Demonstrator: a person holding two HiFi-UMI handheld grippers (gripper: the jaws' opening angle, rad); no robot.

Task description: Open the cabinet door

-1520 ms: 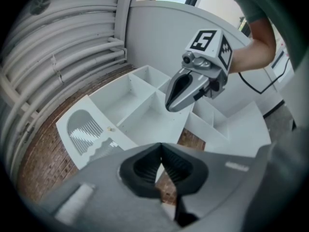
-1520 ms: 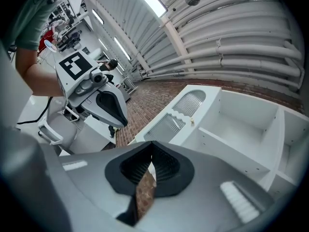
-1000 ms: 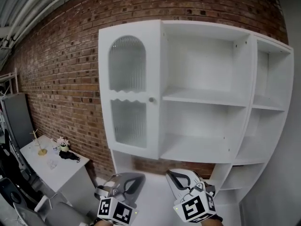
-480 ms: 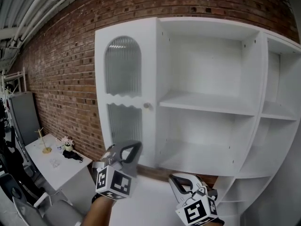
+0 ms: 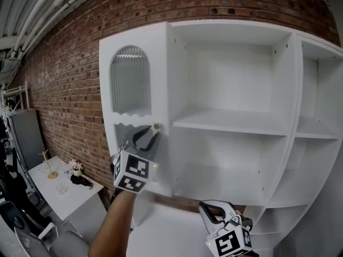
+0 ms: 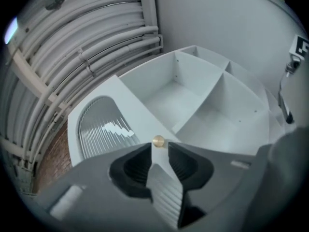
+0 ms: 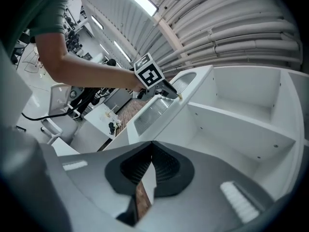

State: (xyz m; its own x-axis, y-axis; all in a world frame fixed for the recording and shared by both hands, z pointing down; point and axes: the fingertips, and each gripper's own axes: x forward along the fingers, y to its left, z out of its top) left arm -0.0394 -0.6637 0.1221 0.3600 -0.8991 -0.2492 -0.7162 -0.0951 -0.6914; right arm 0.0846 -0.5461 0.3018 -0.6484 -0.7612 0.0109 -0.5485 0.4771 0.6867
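Note:
The white cabinet door (image 5: pixel 131 84) has ribbed glass panels and a small brass knob (image 5: pixel 157 126) at its right edge; it looks closed or nearly so. My left gripper (image 5: pixel 151 134) is raised to the knob and stands open. In the left gripper view the knob (image 6: pixel 158 140) sits just past the tips of the left gripper (image 6: pixel 158 150), in line with the narrow gap. My right gripper (image 5: pixel 210 208) hangs low below the shelves with its jaws shut on nothing. The right gripper view shows the door (image 7: pixel 159 108) and the left gripper (image 7: pixel 171 92) at the knob.
Open white shelves (image 5: pixel 230 122) fill the cabinet right of the door. A brick wall (image 5: pixel 64 68) runs off to the left. A low white table (image 5: pixel 59 197) with small items stands at lower left, a dark panel (image 5: pixel 24 138) behind it.
My left gripper has risen from waist height up to the door knob. The cabinet looms nearer and has shifted left in view. The right gripper stays low.

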